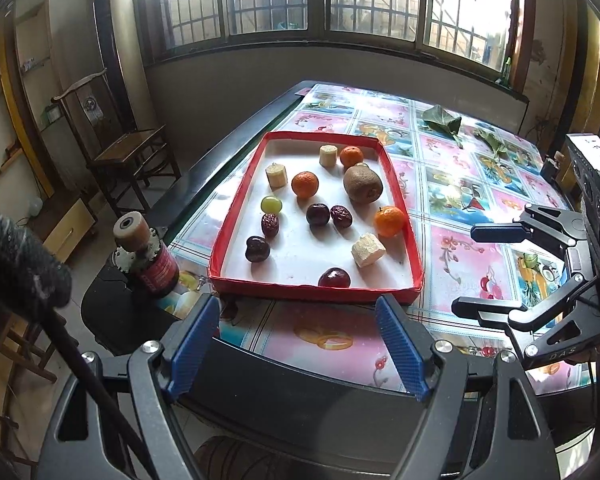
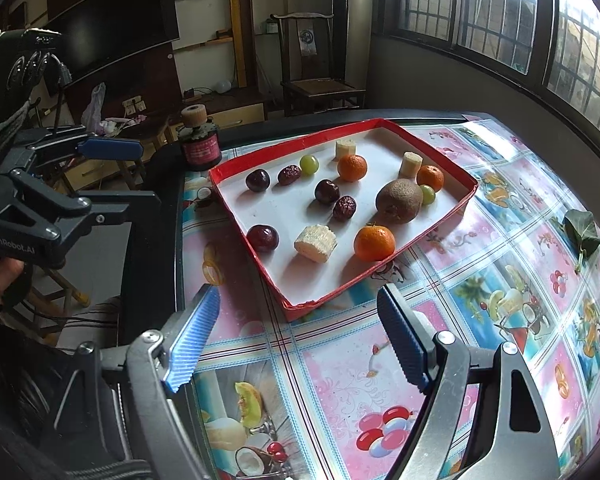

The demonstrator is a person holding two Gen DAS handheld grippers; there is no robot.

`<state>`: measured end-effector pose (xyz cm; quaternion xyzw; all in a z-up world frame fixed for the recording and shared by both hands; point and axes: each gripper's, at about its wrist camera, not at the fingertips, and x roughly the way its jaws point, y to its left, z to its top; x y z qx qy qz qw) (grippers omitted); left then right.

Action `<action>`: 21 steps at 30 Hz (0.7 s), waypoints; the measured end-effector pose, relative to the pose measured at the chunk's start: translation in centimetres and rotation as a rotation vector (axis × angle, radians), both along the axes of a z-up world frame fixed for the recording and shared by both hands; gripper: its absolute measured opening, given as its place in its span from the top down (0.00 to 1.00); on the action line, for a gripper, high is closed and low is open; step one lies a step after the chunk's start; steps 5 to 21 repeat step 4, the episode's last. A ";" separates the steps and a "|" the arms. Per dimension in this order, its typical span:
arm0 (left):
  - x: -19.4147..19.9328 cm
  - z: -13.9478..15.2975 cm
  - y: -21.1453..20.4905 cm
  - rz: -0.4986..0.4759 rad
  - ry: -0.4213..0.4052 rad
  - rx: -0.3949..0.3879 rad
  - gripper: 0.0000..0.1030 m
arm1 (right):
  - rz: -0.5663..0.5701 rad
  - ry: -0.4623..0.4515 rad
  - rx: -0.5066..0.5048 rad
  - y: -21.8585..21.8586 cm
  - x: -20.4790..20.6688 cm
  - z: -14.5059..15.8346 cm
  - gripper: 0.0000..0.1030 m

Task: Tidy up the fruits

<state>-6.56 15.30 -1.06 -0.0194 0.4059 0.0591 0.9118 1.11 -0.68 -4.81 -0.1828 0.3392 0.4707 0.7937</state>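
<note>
Both grippers, left gripper (image 1: 298, 344) and right gripper (image 2: 298, 338), are hanging wide apart, empty; mandarins (image 2: 374, 243) risk rolling inside red tray (image 2: 284, 296).

A dark bottle (image 2: 199, 146) stands near green leaves (image 1: 440, 121) on the patterned tablecloth (image 2: 440, 360).

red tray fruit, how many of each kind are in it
small orange mandarins: 3
cut pale banana pieces: 3
dark red cherries: 3
wrinkled red dates: 2
green grapes: 2
fuzzy brown kiwi: 1
total: 14, all loose inside the red-rimmed white tray
</note>
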 end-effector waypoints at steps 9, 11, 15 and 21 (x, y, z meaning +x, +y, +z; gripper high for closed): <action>0.0 0.0 0.0 0.004 0.001 0.007 0.22 | -0.036 0.012 -0.016 -1.5 -0.2 -1.2 0.21; 0.0 0.0 0.0 0.004 0.001 0.007 0.22 | -0.036 0.012 -0.016 -1.5 -0.2 -1.2 0.21; 0.0 0.0 0.0 0.004 0.001 0.007 0.22 | -0.036 0.012 -0.016 -1.5 -0.2 -1.2 0.21; 0.0 0.0 0.0 0.004 0.001 0.007 0.22 | -0.036 0.012 -0.016 -1.5 -0.2 -1.2 0.21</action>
